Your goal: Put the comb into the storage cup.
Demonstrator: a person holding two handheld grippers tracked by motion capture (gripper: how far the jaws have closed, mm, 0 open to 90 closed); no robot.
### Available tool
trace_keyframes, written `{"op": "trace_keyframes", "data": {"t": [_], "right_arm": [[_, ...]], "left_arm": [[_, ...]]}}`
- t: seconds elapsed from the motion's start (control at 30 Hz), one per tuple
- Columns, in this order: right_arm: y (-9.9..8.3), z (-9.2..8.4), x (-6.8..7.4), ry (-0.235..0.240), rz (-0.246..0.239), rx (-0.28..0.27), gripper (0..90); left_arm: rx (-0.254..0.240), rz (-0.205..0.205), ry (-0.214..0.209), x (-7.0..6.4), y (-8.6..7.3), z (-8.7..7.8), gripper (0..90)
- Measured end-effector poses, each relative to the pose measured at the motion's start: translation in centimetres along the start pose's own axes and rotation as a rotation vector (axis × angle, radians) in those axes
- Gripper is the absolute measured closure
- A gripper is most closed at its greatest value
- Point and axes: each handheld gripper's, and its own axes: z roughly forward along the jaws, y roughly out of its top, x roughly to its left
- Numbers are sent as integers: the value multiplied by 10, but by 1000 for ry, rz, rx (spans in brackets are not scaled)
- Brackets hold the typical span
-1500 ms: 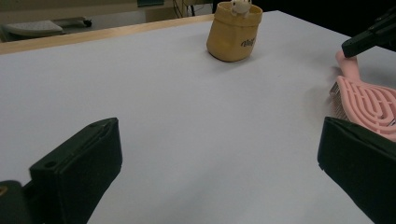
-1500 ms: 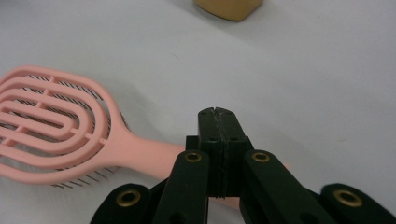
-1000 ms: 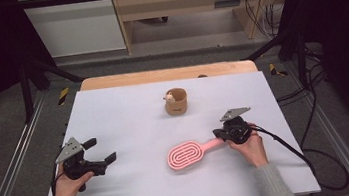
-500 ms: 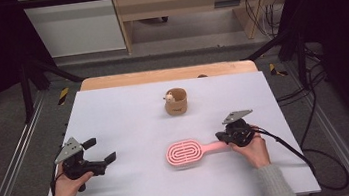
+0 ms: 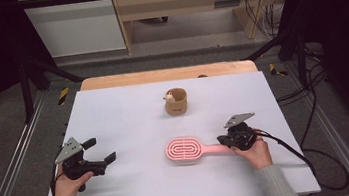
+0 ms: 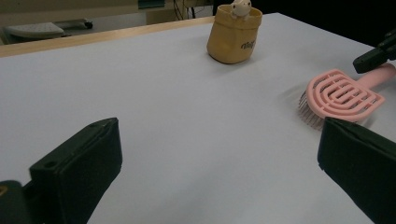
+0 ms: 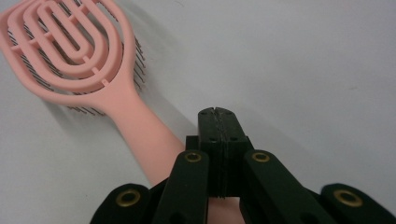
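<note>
- Since a second ago, the pink brush [image 5: 185, 149] has slid toward the person's side of the desk [image 5: 129, 113] and turned, so its handle now points almost straight right; the right gripper [image 5: 229, 141] has dropped back with it.
- At the far middle of the desk stands a small tan pouch [image 5: 176, 103], upright and open, with a little white figure [image 6: 240, 6] peeking over its rim.
- Bristles down, the brush lies flat on the desk, nearer the person than the pouch and well apart from it.
- With its jaws pressed together, the right gripper rests at the end of the brush handle; whether the handle is actually clamped I cannot tell.
- Near the desk's left edge the left gripper [image 5: 101, 150] rests in the left hand [image 5: 68, 185], its jaws spread wide with nothing between them, aimed toward the brush.
</note>
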Motion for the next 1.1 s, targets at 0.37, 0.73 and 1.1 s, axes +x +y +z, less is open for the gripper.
{"op": "trace_keyframes", "data": {"t": [0.37, 0.73, 1.1], "right_arm": [[-4, -3, 6, 23, -14, 14, 900], [-10, -7, 10, 39, -17, 18, 900], [-15, -9, 18, 66, -28, 27, 900]], "left_arm": [[-2, -1, 2, 0, 0, -1, 0], [-2, -1, 4, 0, 0, -1, 0], [-5, -1, 5, 0, 0, -1, 0]]}}
